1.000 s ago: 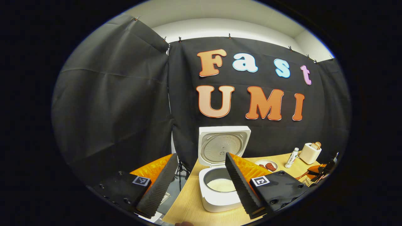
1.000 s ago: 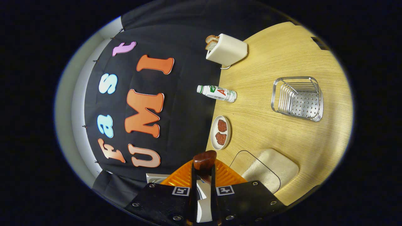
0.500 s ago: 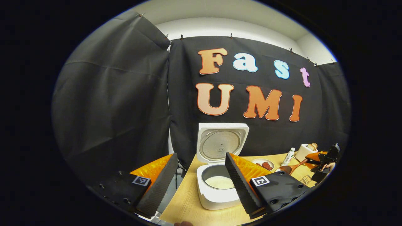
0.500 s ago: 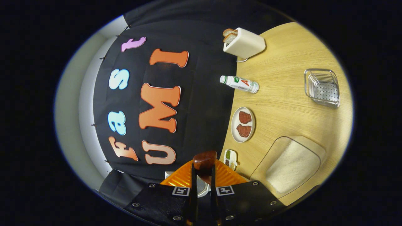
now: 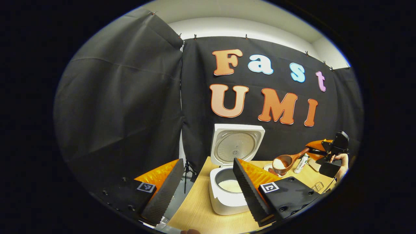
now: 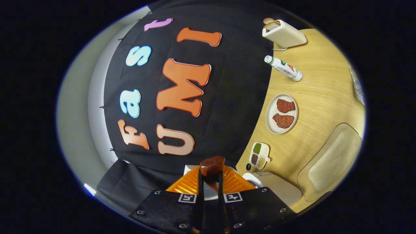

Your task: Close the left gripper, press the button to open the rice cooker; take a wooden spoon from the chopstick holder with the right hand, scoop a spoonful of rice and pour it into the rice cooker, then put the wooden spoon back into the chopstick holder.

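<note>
spoon of rice in the air beside the open rice cooker

i take the rice cooker (image 5: 229,182) as my landmark: its lid stands upright at its back and white rice lies in its inner pot. my left gripper (image 5: 203,191) hangs in front of it with its fingers spread wide and nothing between them. to the cooker's right, above the wooden table (image 5: 198,214), my right gripper (image 5: 326,152) pinches the handle of the wooden spoon (image 5: 284,161), whose bowl carries rice and points toward the cooker. in the right gripper view both fingers (image 6: 201,195) press on the spoon handle, and a plate (image 6: 282,114) with two brown pieces, a bottle (image 6: 283,68) and a clear tub of rice (image 6: 331,161) sit past the cooker.
</note>
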The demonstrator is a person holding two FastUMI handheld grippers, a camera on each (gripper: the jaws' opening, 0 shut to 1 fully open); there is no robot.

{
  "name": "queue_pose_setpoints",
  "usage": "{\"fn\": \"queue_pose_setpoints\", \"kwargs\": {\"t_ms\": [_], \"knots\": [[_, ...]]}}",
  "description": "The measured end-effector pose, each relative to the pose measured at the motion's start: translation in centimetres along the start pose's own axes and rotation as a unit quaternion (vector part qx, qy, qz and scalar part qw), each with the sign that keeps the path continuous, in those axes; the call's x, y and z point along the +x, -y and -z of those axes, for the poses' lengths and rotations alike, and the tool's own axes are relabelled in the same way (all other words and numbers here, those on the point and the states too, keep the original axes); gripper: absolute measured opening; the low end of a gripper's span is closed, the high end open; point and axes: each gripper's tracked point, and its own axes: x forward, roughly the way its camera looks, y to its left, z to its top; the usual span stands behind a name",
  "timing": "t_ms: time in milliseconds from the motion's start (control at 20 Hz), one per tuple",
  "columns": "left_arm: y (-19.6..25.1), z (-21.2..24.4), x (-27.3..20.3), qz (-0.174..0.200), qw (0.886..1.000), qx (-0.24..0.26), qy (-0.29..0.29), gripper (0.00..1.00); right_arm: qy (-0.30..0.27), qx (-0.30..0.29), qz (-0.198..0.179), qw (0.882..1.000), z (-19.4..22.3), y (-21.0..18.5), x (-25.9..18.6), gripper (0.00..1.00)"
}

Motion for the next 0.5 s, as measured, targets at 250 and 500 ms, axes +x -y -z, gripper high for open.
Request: {"fn": "queue_pose_setpoints", "kwargs": {"t_ms": [250, 500], "knots": [[-1.4, 0.1, -0.4, -0.010, 1.000, -0.002, 0.000, 1.00, -0.025, -0.055, -0.003, 0.998, 3.5, -2.0, 2.9, 0.16], [-2.6, 0.5, -0.7, -0.020, 1.000, -0.010, -0.005, 1.00, -0.033, -0.102, -0.010, 0.994, 5.6, -3.5, 4.3, 0.16]]}}
